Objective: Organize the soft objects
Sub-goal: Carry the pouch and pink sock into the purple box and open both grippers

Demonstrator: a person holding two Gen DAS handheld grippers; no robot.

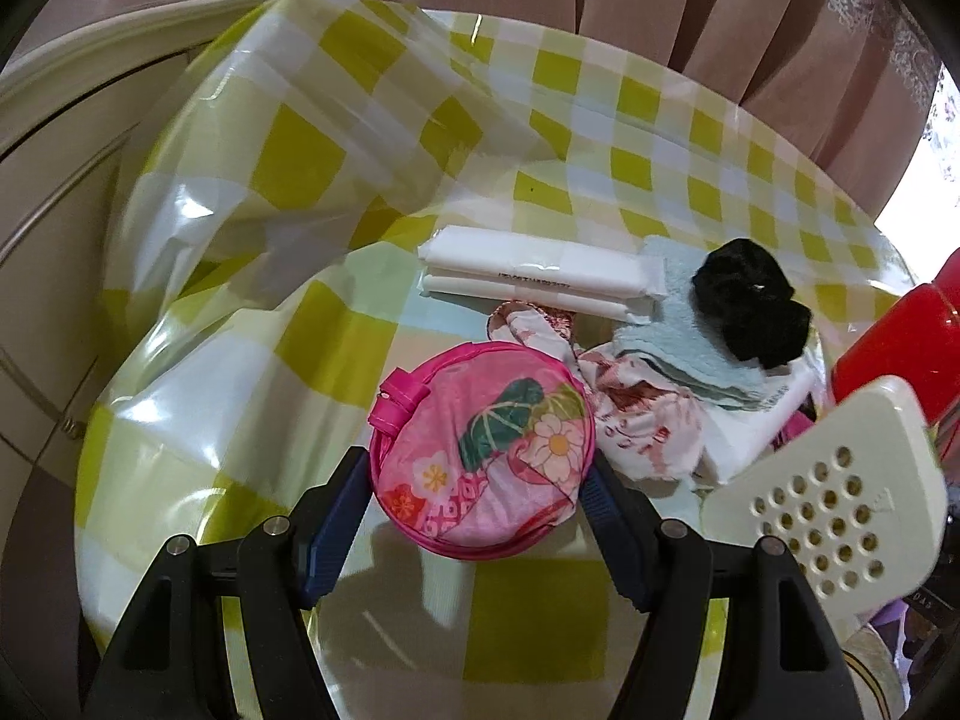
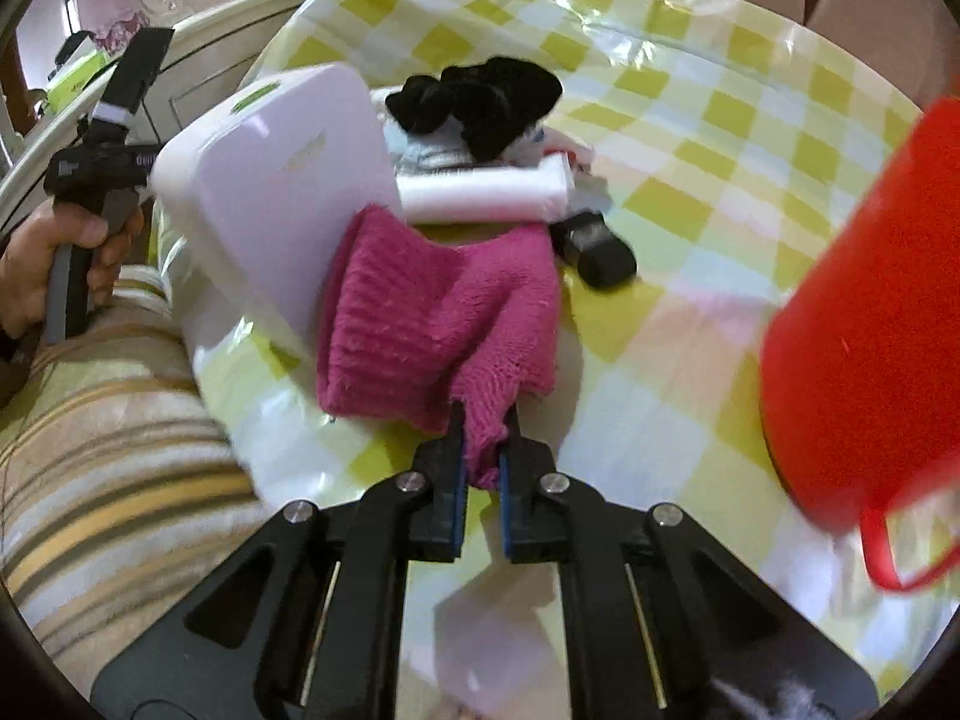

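The right gripper (image 2: 483,438) had its jaws clenched on a corner of the magenta knitted cloth (image 2: 438,312), the rest of which trailed forward over the table (image 2: 690,276) and against a white box (image 2: 282,180); the left gripper (image 1: 474,480) stood with its jaws spread wide around the round pink floral pouch (image 1: 480,450), both pads close beside its rim, though whether they pressed it I could not tell; beyond the pouch lay a loose heap: white packets (image 1: 534,276), a floral cloth (image 1: 630,420), a pale blue towel (image 1: 690,336) and a black scrunchie (image 1: 750,300); a red container (image 2: 870,312) stood to the right; judging by that unsorted heap, the organizing seemed barely begun, most items being left to place.
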